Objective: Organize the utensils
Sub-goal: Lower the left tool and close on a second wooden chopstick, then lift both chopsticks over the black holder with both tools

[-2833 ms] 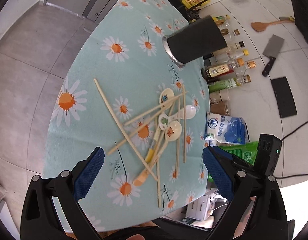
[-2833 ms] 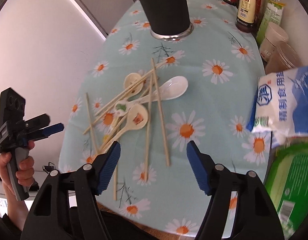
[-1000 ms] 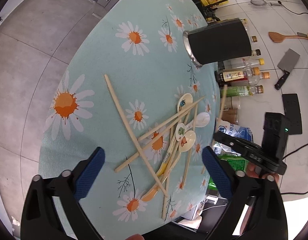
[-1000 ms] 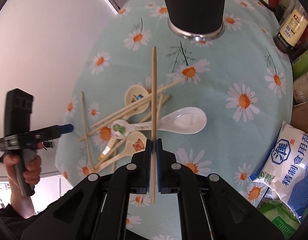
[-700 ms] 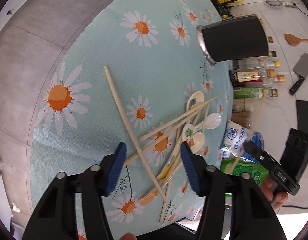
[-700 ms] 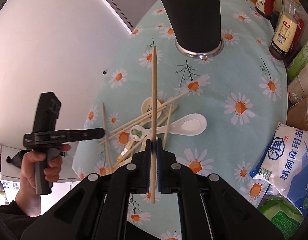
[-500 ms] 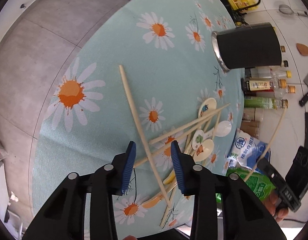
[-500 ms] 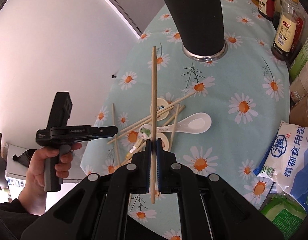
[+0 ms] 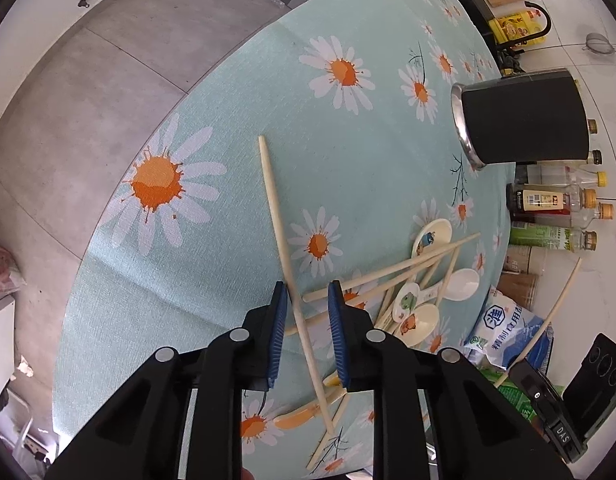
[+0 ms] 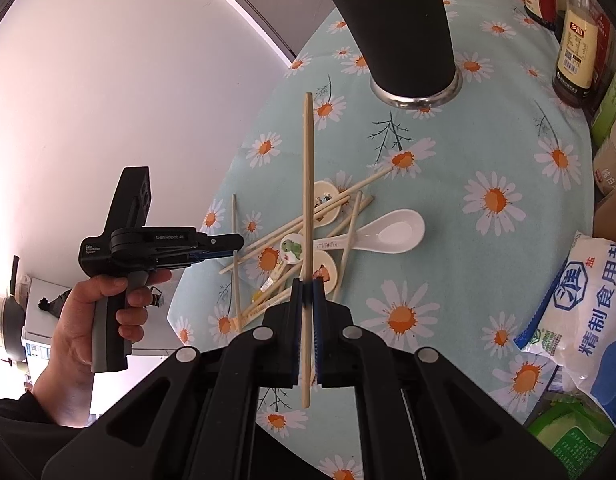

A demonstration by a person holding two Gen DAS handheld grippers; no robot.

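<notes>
A chopstick was clamped between the shut pads of the right gripper, raised above the table. The left gripper was closing around a long chopstick lying left of the spoon pile, pads not yet pressing. A black holder stood at the far side.

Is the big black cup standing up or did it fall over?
Standing up. In the right wrist view the black cup sits on its silver base on the daisy tablecloth, open mouth on top.
</notes>
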